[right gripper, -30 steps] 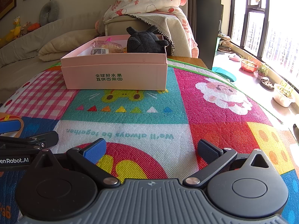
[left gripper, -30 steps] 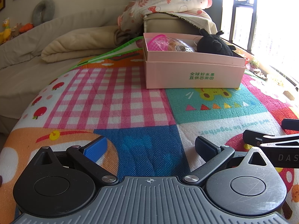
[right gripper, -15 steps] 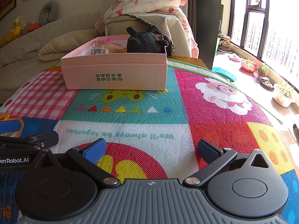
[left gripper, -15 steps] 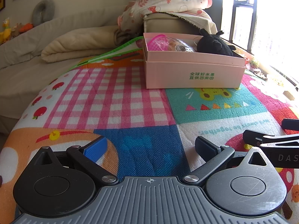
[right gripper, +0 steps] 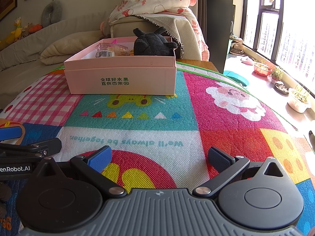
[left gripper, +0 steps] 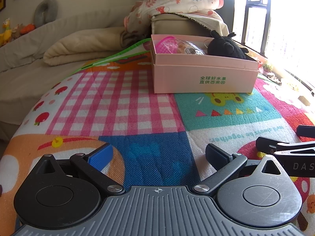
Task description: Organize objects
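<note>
A pink cardboard box (left gripper: 204, 78) stands at the far side of a colourful play mat (left gripper: 122, 106); it also shows in the right wrist view (right gripper: 122, 78). Inside it lie a black plush toy (left gripper: 224, 46) (right gripper: 153, 43), a pink mesh item (left gripper: 167, 45) and a clear packet (right gripper: 110, 51). My left gripper (left gripper: 157, 155) is open and empty, low over the mat, well short of the box. My right gripper (right gripper: 159, 157) is open and empty beside it, to its right.
A beige sofa with a folded cream blanket (left gripper: 82, 45) and a floral quilt (left gripper: 181, 0) stands behind the mat. A bright window (right gripper: 285, 29) with potted plants (right gripper: 297, 98) on its sill is on the right. The mat's edge drops off at left.
</note>
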